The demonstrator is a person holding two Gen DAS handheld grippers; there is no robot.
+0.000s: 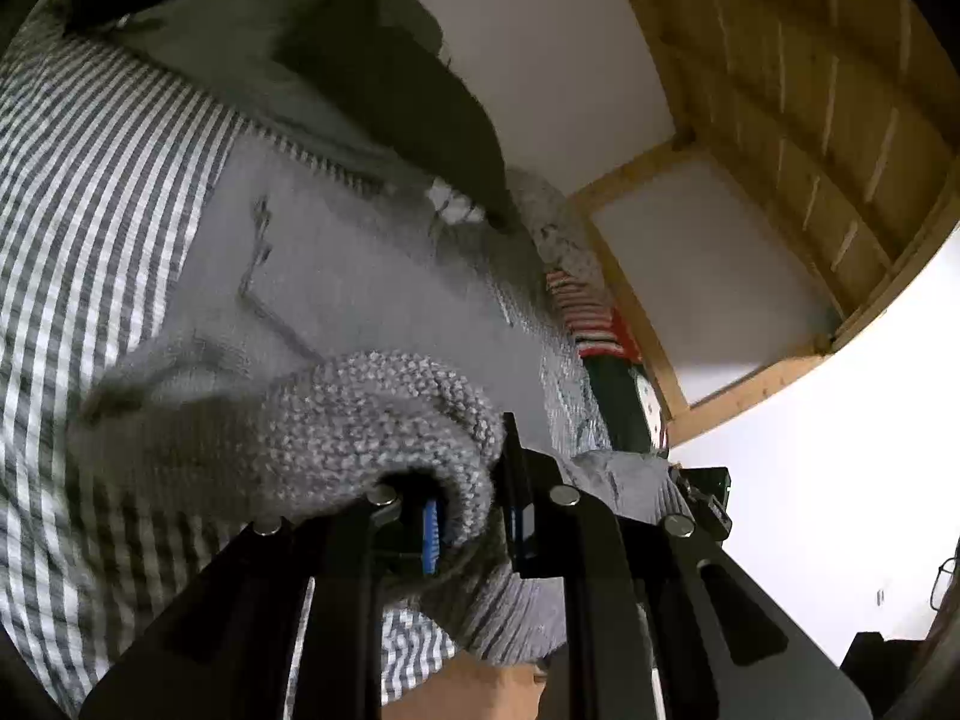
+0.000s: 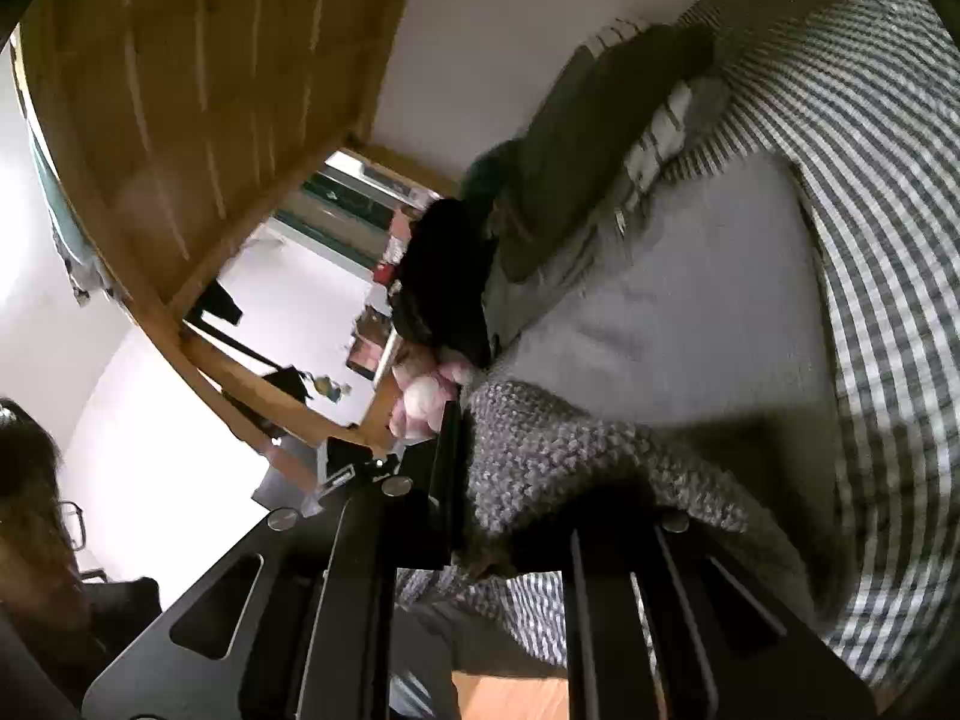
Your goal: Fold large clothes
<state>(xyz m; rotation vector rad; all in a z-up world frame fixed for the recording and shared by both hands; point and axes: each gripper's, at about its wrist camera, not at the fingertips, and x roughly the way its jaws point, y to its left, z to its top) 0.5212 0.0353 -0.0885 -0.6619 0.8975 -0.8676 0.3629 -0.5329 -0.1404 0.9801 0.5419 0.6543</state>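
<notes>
Left gripper first: its jaws are nearly closed, pinching a thick fold of the grey knitted sweater, blue pads pressing into the wool. The knit bulges over the left finger and hangs below it. Over on the right gripper, the sweater is bunched between the fingers; the left finger presses against it, but the right finger is buried under wool, so I cannot tell how tightly it grips. Beyond both, the rest of the sweater lies spread on the striped bedcover. Dark clothes are piled further back, against the white wall and wooden bed frame.
</notes>
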